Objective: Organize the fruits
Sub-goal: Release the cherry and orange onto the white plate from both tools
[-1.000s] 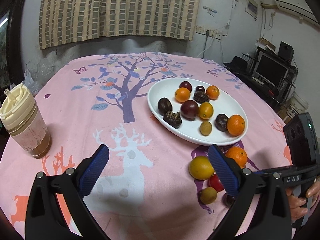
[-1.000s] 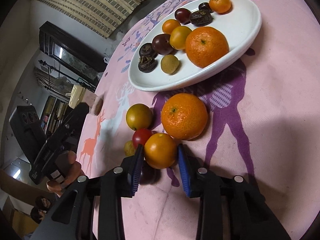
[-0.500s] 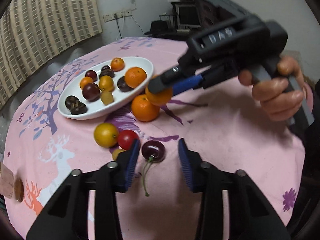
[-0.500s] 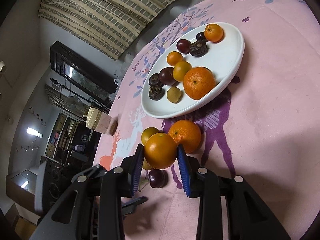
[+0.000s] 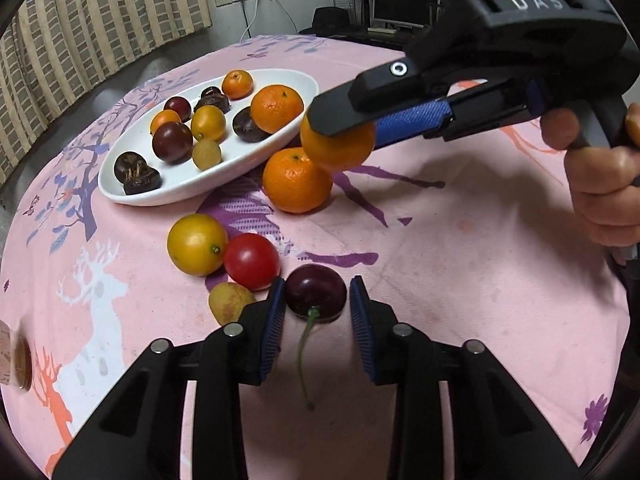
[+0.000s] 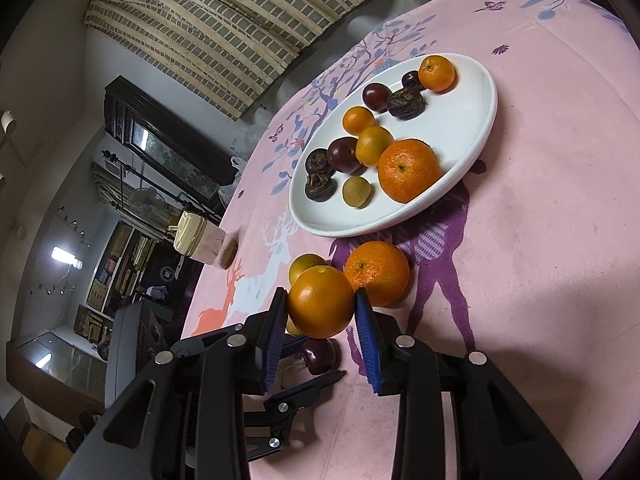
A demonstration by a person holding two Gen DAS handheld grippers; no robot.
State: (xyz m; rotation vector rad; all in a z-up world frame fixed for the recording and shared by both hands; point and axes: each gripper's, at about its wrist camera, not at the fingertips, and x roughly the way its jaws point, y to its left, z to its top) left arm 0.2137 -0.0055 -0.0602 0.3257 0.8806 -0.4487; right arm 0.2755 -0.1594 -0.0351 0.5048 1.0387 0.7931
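A white oval plate [image 5: 280,148] [image 6: 476,136] holds several small fruits. My right gripper [image 6: 320,308] is shut on a small orange [image 6: 320,304] [image 5: 340,148] and holds it in the air near the plate's front rim. My left gripper [image 5: 316,300] is low on the pink cloth with its pads on both sides of a dark cherry [image 5: 316,292] [image 6: 320,354]; small gaps show, so it is open. A mandarin [image 5: 296,180] [image 6: 378,278], a yellow fruit [image 5: 196,244], a red tomato [image 5: 252,260] and a small green-yellow fruit [image 5: 230,302] lie on the cloth.
The round table has a pink printed cloth [image 5: 460,260]. A lidded cup [image 6: 204,242] stands at the far left edge. Shelves and a monitor stand beyond the table. The person's hand [image 5: 600,184] holds the right gripper.
My right gripper lifted the small orange off the cloth towards the plate. My left gripper swung over to the loose fruits, narrowed its jaws and moved in around the cherry.
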